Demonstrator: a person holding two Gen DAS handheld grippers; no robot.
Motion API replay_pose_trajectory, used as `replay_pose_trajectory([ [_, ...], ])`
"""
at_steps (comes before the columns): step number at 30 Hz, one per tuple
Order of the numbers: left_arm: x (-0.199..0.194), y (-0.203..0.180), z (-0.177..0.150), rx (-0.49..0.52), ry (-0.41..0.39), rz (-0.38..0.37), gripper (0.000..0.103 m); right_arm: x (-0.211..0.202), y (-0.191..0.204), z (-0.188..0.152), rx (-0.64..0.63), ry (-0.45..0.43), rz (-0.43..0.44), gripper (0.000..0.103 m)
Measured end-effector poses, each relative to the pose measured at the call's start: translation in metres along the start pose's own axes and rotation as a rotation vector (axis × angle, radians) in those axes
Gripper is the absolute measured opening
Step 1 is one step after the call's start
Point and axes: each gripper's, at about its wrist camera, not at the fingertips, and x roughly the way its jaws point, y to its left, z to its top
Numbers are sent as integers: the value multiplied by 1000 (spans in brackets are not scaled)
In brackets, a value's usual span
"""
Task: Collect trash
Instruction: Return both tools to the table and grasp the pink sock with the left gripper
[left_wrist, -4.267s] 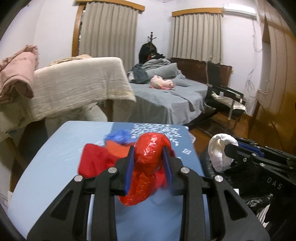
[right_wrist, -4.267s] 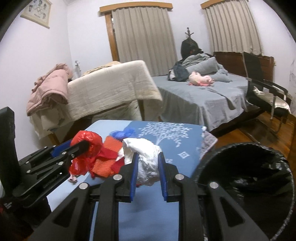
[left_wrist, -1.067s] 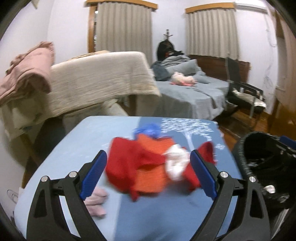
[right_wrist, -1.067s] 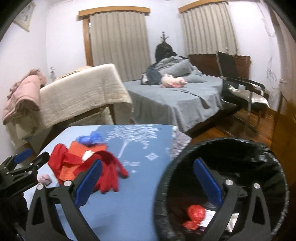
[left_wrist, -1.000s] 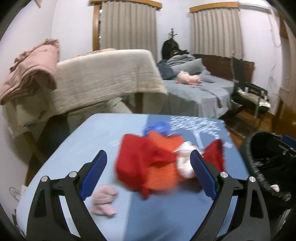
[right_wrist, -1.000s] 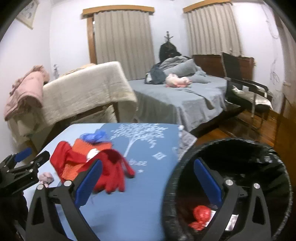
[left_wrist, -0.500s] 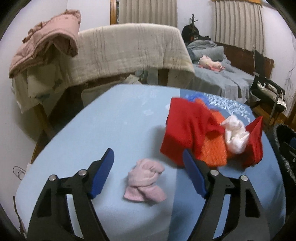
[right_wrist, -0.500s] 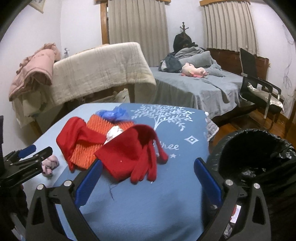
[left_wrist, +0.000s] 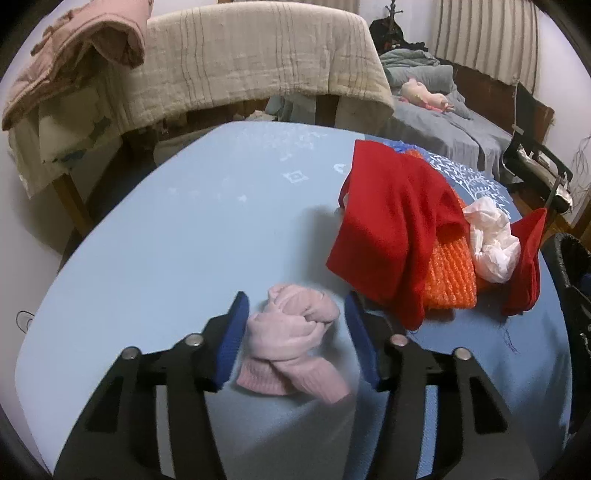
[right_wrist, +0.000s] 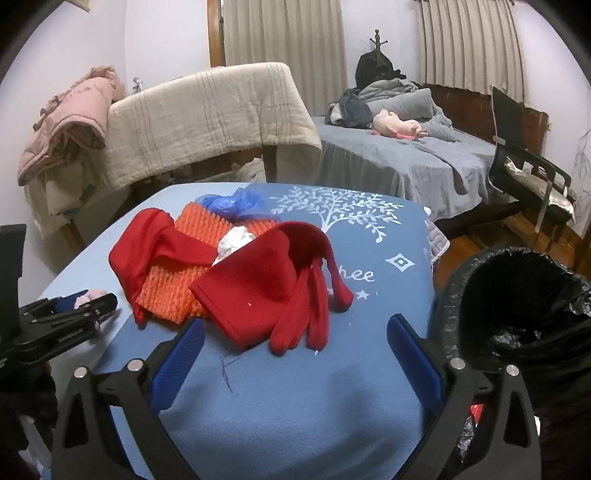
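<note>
1. Since 0.5 s ago our left gripper (left_wrist: 295, 332) has come down & fwd over the pink crumpled wad (left_wrist: 291, 332); its blue pads, which stood well short of the wad then, now sit one on each side of it.
2. Left fingers are apart w/ the wad between them. The left pad looks to be just touching the wad; the right pad shows a small gap. No clamp yet.
3. Wad lies on the light-blue tablecloth (left_wrist: 166, 240), near the table's front-left part, apart from the clothes pile.
4. Right gripper (right_wrist: 295, 354) hovers over the cloth's near edge, fingers spread wide, nothing between them. It's much where it was 0.5 s ago.
5. Just beyond our right gripper: red glove (right_wrist: 273, 288), fingers pointing toward us, lying partly on an orange knit piece (right_wrist: 166, 291). A second red cloth (right_wrist: 147, 240) drapes over the knit's left side.
6. White crumpled bag (right_wrist: 236, 240) is tucked between glove & knit; in the left view it shows as a white wad (left_wrist: 491, 243) at the pile's right side.
7. Blue plastic bag (right_wrist: 232, 203) sits at the pile's far edge.
8. Black-lined bin (right_wrist: 517, 295) stands off the table's right side, near our right finger; some red & white scraps are visible low by it, too small to say more.
9. Bkgd: beige quilt (right_wrist: 207, 118) over a rack, bed (right_wrist: 406, 158) w/ a pink plush toy (right_wrist: 395, 125).
</note>
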Motion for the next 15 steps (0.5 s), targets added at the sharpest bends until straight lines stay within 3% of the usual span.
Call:
replay_pose_trajectory([
  [6,0,-1,-2,-1,5,-13,38,2,0,2,4,4,1,97],
  [15,-10,-4,-1,2,-41,-20,35,7,0,6,11,8,-2,97],
])
